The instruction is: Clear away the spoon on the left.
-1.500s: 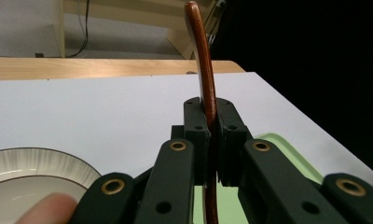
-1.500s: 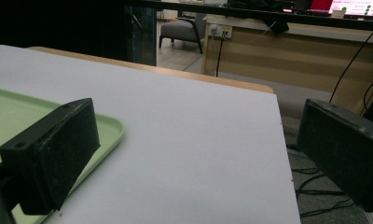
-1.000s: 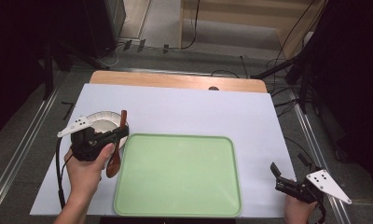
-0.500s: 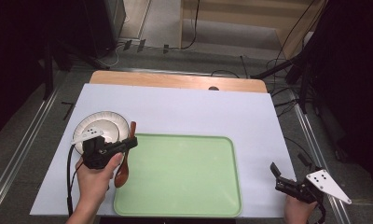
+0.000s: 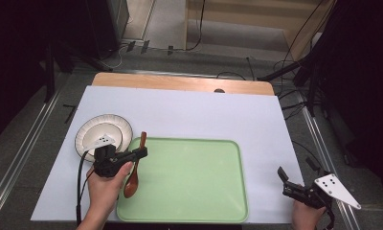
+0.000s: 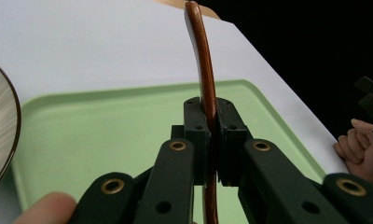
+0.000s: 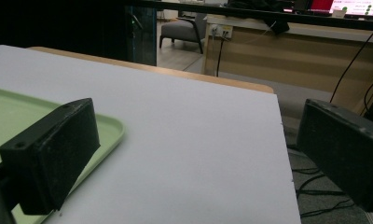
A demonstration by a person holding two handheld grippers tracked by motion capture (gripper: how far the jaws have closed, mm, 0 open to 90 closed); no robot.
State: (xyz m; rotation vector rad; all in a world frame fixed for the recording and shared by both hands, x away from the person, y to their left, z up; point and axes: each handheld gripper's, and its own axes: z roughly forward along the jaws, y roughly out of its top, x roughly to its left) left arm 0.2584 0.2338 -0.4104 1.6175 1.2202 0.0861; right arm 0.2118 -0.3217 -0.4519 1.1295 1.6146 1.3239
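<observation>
From the high view, the left gripper [image 5: 140, 153] is clamped on the handle of a brown wooden spoon [image 5: 133, 168], which lies along the left rim of the green tray [image 5: 189, 191]; the spoon's bowl sits at the near end, beside the person's left hand [image 5: 106, 184], and the handle tip points away toward the far side of the table. Whether the spoon touches the tray or hangs just above it cannot be made out from up here. Just behind the gripper a round plate [image 5: 114, 125] rests on the white sheet [image 5: 204, 112] that covers the table, partly hidden by the gripper's body and its grey plate. At the near right corner the right gripper [image 5: 283, 178] sits off the tray with its jaws parted and nothing between them (the hand behind it is cut off by the bottom edge). In the left gripper view the two black jaws pinch the spoon [image 6: 205, 79] mid-handle, the curved shaft rising past them over the tray [image 6: 105, 121]; the spoon's bowl is hidden below the jaws, a sliver of the plate [image 6: 7, 121] is cut off at the left edge, and the other hand [image 6: 359, 147] shows blurred at the right. In the right gripper view the jaws stand wide apart over the white sheet [image 7: 184, 140], with only a corner of the tray [image 7: 17, 112] visible at left.
</observation>
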